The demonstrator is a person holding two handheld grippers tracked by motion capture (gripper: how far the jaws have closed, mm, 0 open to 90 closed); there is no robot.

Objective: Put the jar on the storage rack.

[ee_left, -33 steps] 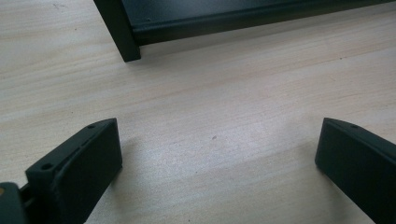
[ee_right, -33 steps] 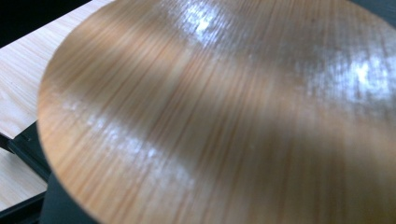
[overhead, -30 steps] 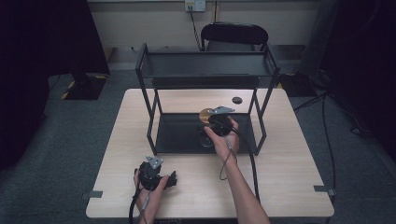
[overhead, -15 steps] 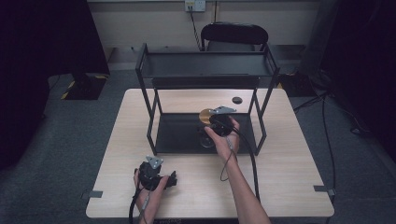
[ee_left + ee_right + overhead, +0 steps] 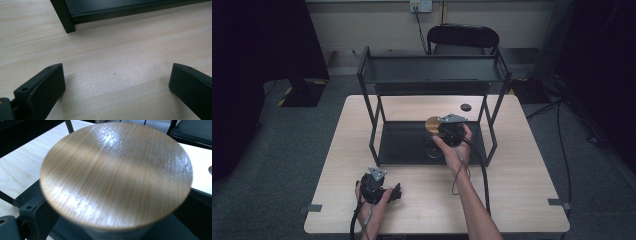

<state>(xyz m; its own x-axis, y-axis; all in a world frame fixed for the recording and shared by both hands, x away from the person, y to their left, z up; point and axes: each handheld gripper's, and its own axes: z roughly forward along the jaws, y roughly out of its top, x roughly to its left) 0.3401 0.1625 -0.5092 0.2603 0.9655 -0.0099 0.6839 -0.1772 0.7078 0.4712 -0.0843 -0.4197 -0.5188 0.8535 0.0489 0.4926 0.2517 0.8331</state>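
A jar with a round wooden lid (image 5: 432, 124) stands on the lower shelf (image 5: 402, 145) of a black two-tier rack. My right gripper (image 5: 438, 132) reaches in under the top shelf, right up against the jar. In the right gripper view the lid (image 5: 115, 175) looms large and close, above my left finger (image 5: 30, 218). Those jaws have just been opening and now stand open, with the jar's pale body (image 5: 112, 235) between them. My left gripper (image 5: 395, 193) rests on the table near its front edge, jaws open around bare wood (image 5: 115, 77).
The rack's top shelf (image 5: 432, 75) overhangs the right hand. A rack leg (image 5: 66, 20) stands just ahead of the left gripper. On the table behind the rack lies a small black disc (image 5: 466, 107). Beyond the table is a black chair (image 5: 462, 37).
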